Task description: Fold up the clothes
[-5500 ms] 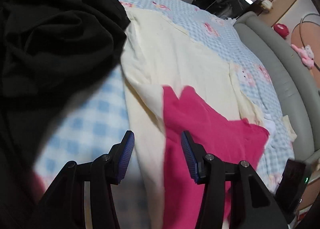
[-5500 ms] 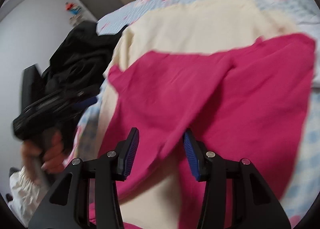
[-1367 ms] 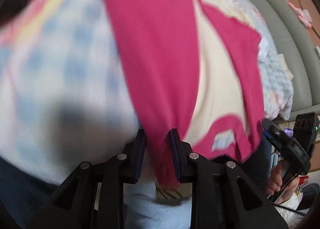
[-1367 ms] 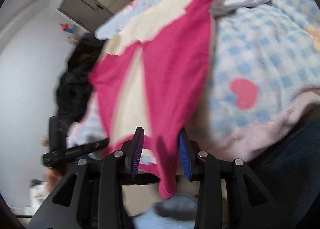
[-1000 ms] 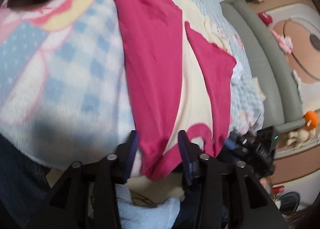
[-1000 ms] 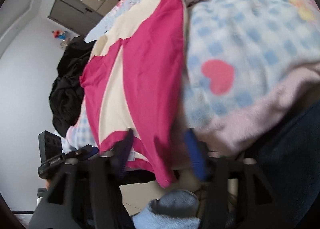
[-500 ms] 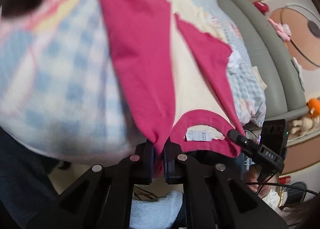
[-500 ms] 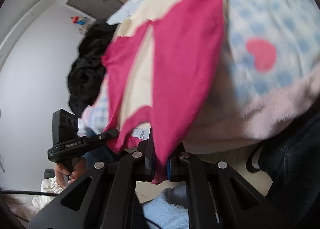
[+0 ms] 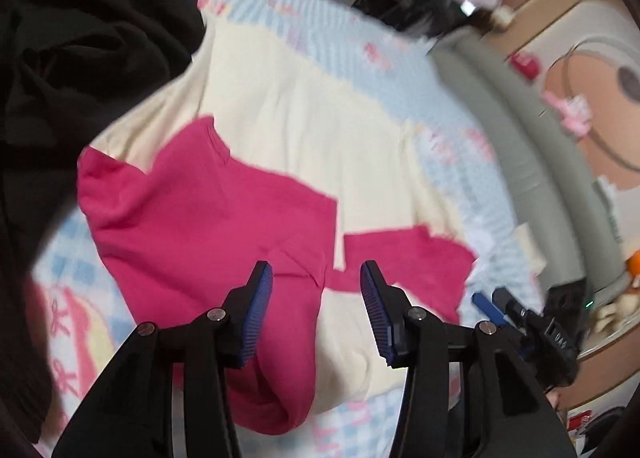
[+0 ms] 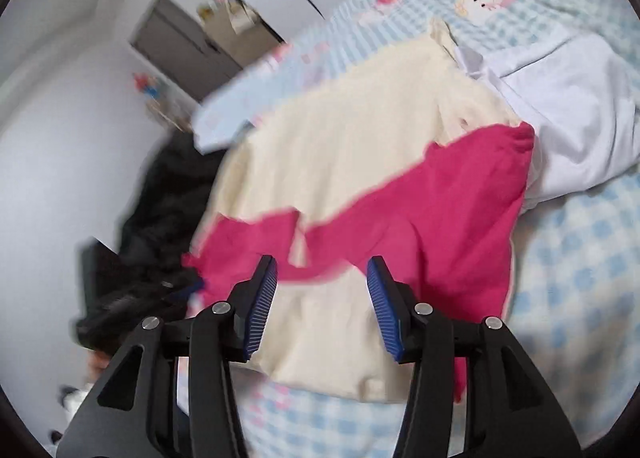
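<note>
Pink shirt (image 9: 208, 218): spread on the cream cloth (image 9: 304, 130) over the checked bed blanket (image 10: 580, 258), partly folded, one bunched end hanging near the bed edge.
Left claw (image 9: 316, 298): wide, holding nothing, above the shirt's near fold.
Right claw (image 10: 322, 294): wide, empty, over the pink band (image 10: 420, 210).
Next grip: judged best at two matching edge points, one layer stack each.
Fold advice: lift evenly, lay flat, smooth creases.
Far clutter: black garment pile (image 9: 80, 38) and white cloth (image 10: 560, 106); keep clear.
</note>
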Tool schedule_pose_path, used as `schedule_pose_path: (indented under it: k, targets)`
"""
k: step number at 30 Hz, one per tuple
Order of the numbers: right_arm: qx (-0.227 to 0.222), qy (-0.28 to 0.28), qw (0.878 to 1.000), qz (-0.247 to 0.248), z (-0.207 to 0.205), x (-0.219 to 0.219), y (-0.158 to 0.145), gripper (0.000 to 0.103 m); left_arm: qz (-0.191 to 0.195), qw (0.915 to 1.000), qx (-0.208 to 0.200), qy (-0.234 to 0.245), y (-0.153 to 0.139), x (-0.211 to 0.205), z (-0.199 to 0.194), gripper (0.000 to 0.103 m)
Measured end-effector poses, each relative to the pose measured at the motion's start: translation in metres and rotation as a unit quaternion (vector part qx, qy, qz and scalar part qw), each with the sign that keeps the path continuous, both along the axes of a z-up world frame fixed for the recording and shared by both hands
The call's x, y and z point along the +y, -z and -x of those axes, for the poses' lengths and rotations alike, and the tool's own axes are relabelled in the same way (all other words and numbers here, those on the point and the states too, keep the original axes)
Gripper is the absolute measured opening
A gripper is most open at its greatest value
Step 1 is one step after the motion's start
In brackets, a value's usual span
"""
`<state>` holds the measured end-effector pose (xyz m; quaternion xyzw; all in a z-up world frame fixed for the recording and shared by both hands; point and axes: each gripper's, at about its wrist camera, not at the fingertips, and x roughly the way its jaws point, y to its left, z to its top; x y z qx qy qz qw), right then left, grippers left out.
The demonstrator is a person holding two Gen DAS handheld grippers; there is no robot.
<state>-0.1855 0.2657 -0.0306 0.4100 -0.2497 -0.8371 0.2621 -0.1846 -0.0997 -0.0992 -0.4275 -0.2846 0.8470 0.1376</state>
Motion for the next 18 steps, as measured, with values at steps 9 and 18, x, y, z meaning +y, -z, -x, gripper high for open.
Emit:
schedule_pose_path:
  k: [9, 18]
  targets:
    - [-0.04, -0.003, 0.994, -0.105, -0.032, 0.015, 0.044, 0.064, 0.045, 0.9949, -0.004, 0.091, 0.033, 0.02, -0.022, 0.064]
    - [-0.002, -0.094, 0.978, -0.188, 0.003, -0.04, 0.04, 0.008, 0.1, 0.9904, -0.01, 0.095, 0.022, 0.037, -0.008, 0.009]
